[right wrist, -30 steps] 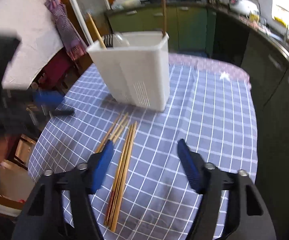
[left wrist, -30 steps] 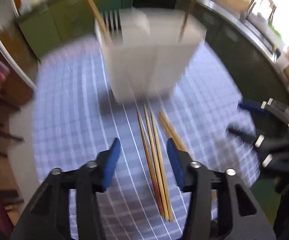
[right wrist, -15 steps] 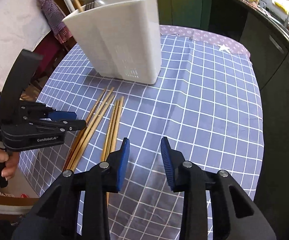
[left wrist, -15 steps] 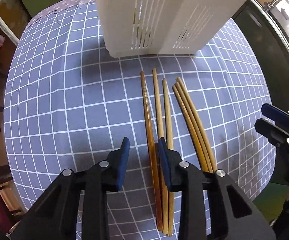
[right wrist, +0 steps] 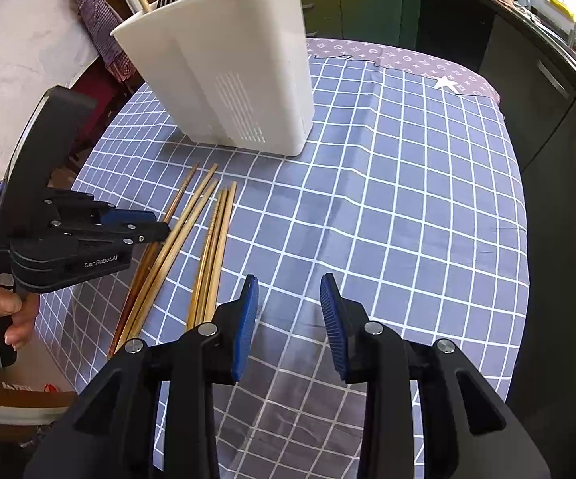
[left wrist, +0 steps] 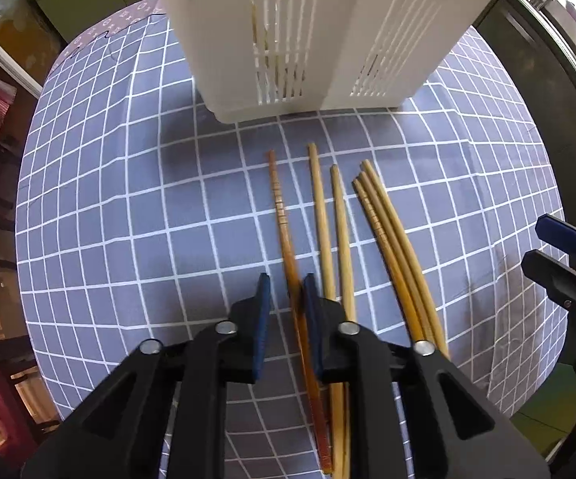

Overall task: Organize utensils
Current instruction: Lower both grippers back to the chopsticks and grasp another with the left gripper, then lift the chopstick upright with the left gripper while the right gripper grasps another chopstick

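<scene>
With a few utensils already in the holder (right wrist: 224,76), our left gripper (left wrist: 286,291) pinches the darkest chopstick (left wrist: 282,215), five more wait, and our right gripper (right wrist: 290,307) hangs half-open, empty.

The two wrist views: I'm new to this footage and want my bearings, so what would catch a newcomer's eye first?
A tall white slotted plastic utensil holder stands at the far side of the blue-and-white checked tablecloth. Before it lie loose wooden chopsticks in a rough fan. The left hand-held gripper straddles the darkest, reddish-brown chopstick, its jaws closing on it; the right hand-held gripper hangs over bare cloth.
</scene>
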A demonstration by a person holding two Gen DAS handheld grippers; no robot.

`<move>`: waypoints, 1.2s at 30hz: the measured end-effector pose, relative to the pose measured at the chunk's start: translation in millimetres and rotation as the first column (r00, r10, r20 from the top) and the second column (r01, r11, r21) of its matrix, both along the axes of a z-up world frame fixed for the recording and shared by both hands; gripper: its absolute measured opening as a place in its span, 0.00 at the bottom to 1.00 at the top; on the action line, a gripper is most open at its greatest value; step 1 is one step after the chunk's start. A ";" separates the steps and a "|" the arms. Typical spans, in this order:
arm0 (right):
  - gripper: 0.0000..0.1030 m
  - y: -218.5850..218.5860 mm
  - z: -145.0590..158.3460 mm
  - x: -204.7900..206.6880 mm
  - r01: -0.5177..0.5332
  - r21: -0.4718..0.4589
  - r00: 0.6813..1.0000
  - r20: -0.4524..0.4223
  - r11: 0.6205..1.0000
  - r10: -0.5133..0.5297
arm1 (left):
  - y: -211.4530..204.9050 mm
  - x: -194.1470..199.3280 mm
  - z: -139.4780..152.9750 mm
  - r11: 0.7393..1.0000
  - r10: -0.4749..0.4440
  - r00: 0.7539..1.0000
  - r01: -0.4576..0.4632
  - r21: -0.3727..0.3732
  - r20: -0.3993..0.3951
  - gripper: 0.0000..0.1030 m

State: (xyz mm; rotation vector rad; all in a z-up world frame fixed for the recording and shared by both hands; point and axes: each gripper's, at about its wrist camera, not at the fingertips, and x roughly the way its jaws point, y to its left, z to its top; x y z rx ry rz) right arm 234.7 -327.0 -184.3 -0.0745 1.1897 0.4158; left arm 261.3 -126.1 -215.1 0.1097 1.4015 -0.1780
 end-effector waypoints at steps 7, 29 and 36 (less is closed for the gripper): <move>0.28 28.3 -7.3 6.8 -0.051 -0.006 0.998 -0.048 0.999 0.051 | 21.9 -6.3 0.8 0.999 0.033 0.999 -0.033 -0.033 0.014 0.06; 0.12 96.6 -43.9 42.2 -0.112 -0.127 0.985 -0.148 0.986 0.093 | 77.8 -39.4 62.4 0.994 0.030 0.980 -0.008 -0.112 0.195 0.06; 0.11 115.1 -51.4 46.1 -0.123 -0.163 0.984 -0.148 0.979 0.099 | 77.6 -48.4 78.7 0.993 0.016 0.970 0.013 -0.114 0.244 0.06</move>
